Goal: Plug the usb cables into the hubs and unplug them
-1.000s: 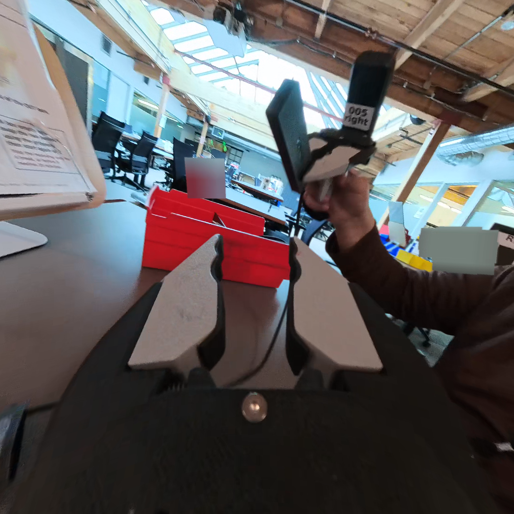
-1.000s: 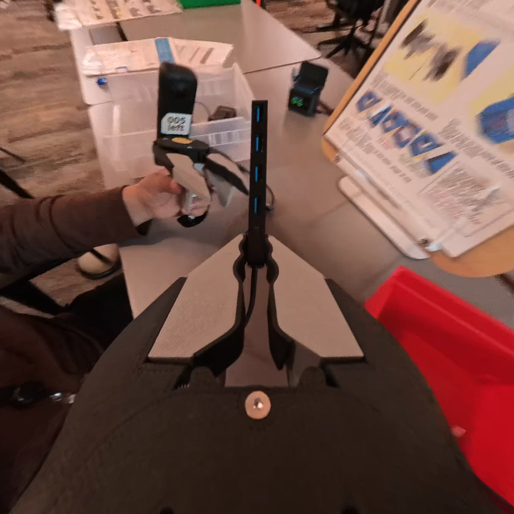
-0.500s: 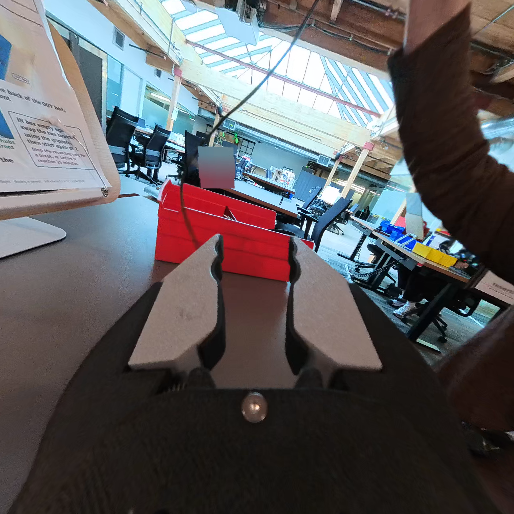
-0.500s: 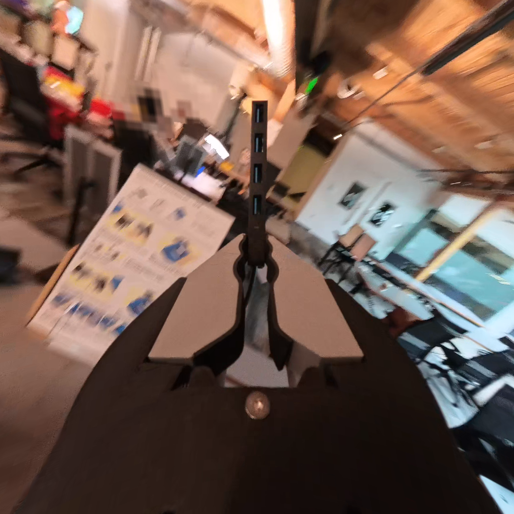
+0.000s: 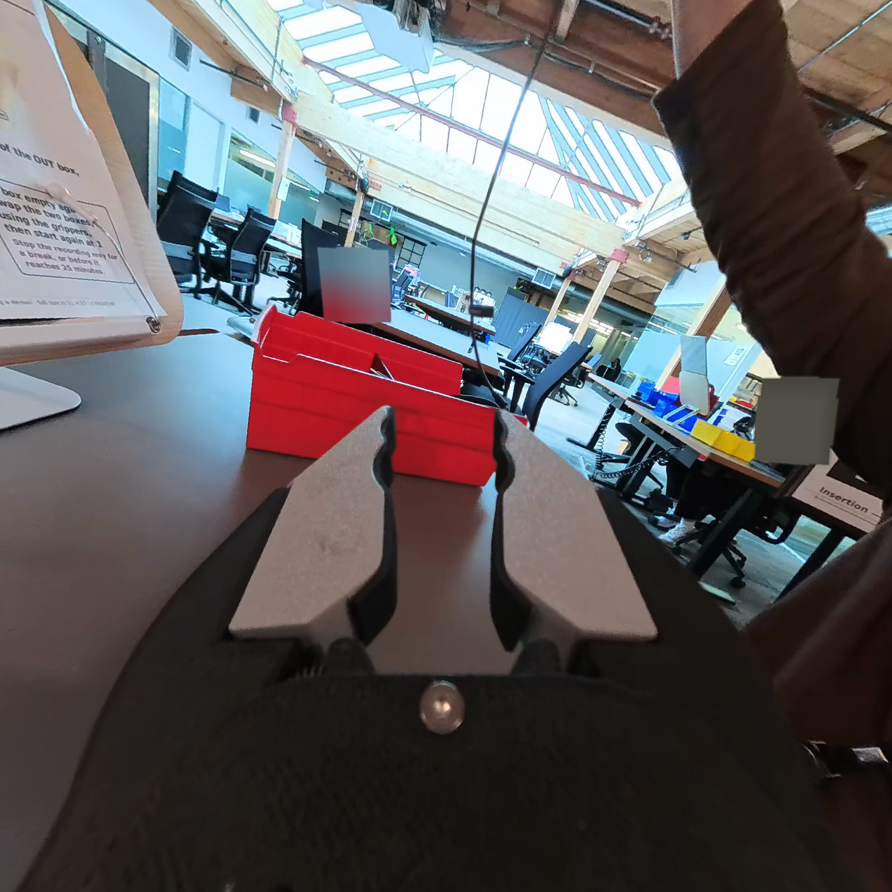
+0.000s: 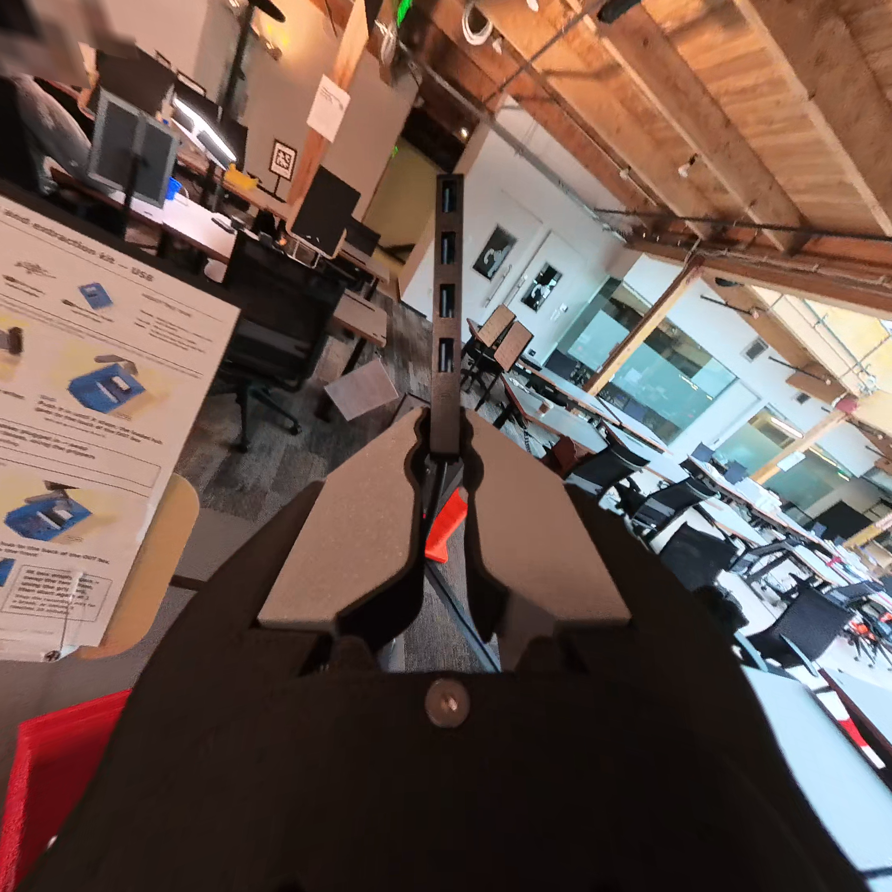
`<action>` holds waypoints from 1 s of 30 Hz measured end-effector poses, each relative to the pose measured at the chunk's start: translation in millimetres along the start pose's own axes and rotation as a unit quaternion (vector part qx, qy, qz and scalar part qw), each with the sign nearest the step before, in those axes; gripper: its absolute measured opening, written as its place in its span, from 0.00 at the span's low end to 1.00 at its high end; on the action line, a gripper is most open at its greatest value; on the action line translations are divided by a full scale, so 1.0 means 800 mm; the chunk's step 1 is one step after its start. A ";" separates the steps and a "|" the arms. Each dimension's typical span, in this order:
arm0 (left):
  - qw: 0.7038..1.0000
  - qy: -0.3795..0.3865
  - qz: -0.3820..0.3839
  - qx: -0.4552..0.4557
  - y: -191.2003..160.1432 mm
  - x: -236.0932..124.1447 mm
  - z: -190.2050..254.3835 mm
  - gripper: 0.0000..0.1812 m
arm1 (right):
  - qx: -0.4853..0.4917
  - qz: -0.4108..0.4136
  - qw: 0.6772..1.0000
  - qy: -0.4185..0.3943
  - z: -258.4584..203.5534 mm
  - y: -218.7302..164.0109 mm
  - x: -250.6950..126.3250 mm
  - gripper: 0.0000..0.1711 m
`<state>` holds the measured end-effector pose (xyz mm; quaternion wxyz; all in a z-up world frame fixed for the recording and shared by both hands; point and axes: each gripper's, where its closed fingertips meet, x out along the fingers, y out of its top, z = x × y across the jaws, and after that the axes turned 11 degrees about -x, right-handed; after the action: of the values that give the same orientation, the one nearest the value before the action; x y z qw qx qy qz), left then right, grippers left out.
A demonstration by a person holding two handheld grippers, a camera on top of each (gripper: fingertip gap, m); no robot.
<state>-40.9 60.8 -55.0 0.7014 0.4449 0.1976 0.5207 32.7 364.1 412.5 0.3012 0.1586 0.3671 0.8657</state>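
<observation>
My right tongs [image 6: 446, 434] are clenched on the lower end of a slim black USB hub [image 6: 448, 309]. The hub stands straight out from the tips, its long axis in line with the fingers and pointing up and away toward the wooden ceiling. Its narrow edge faces the camera, showing four blue ports stacked one above another. A thin black cable [image 5: 487, 231] leaves the hub's gripped end; in the left wrist view it hangs down from above, past my raised brown sleeve [image 5: 782, 217], to the far end of a red bin [image 5: 367, 415].

My left tongs [image 5: 441, 434] are released, fingers apart with nothing between them, low over the dark tabletop [image 5: 120, 482] and aimed at the red bin. An instruction sheet on a stand [image 5: 62, 231] is at the left edge.

A second ago my right tongs held the hub low, with the tabletop behind it and my left tongs in sight, and the cable ran between the left fingers. Now the hub is lifted high, the cable is clear of the left tongs, and the right wrist view, blurred half a second ago, is sharper.
</observation>
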 end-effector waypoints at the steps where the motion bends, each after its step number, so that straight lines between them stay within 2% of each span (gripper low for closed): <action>1: 1.000 0.000 -0.003 0.000 -0.001 0.001 0.000 0.21 | 0.003 -0.004 1.000 -0.006 0.007 0.000 0.004 0.04; 6: 1.000 0.002 -0.022 -0.011 -0.010 0.007 -0.004 0.21 | -0.002 -0.010 0.999 -0.053 0.065 0.041 0.005 0.04; 10: 0.999 0.014 -0.039 -0.001 -0.017 0.010 -0.006 0.20 | 0.002 -0.022 0.998 -0.052 0.080 0.066 0.024 0.04; 13: 0.999 0.010 -0.035 -0.001 -0.015 0.011 -0.002 0.20 | -0.003 -0.023 0.999 -0.043 0.068 0.061 0.049 0.04; 19: 0.999 0.000 -0.044 -0.014 -0.021 0.015 -0.001 0.20 | 0.017 -0.037 0.999 -0.010 0.032 0.022 0.101 0.04; 23: 0.998 -0.004 -0.057 -0.017 -0.028 0.019 0.001 0.20 | 0.037 -0.023 0.999 0.007 0.025 0.022 0.104 0.04; 30: 0.998 0.011 -0.056 -0.010 -0.026 0.015 -0.005 0.20 | 0.062 -0.003 0.997 0.039 0.026 0.059 0.090 0.04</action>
<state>-27.8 72.0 -72.0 0.7319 0.4198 0.2249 0.4874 -31.2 395.3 465.0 0.2785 0.1425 0.4322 0.8458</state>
